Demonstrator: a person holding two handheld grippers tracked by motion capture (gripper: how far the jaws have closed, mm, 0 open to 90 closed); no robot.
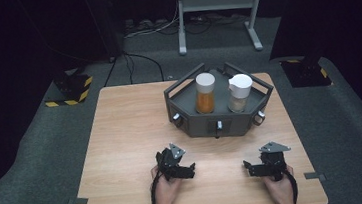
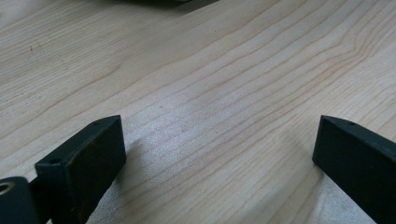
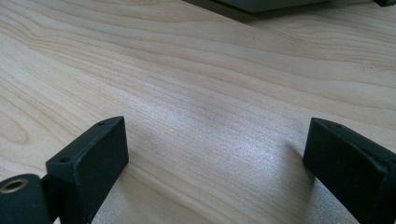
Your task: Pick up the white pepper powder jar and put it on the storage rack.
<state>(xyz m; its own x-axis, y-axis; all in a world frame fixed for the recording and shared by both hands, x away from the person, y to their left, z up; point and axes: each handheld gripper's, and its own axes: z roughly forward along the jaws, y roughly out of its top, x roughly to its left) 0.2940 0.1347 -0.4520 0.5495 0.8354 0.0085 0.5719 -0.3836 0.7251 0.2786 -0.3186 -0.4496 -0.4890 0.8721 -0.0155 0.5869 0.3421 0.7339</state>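
On the counter [image 1: 122,138], both the left gripper [image 1: 191,169] and right gripper [image 1: 246,167] are held apart, empty, near the tray [image 1: 191,123], where two likely light, slippery jars [image 1: 205,93] are best gripped mid-body.

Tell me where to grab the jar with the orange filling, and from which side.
Judging by its pose, take the orange-filled jar around its round body just below the white lid, coming down from above and in front: it stands upright, and the grey tray walls surround its base.

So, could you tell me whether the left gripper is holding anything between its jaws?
No, the left gripper stands open with only bare table between its jaws.
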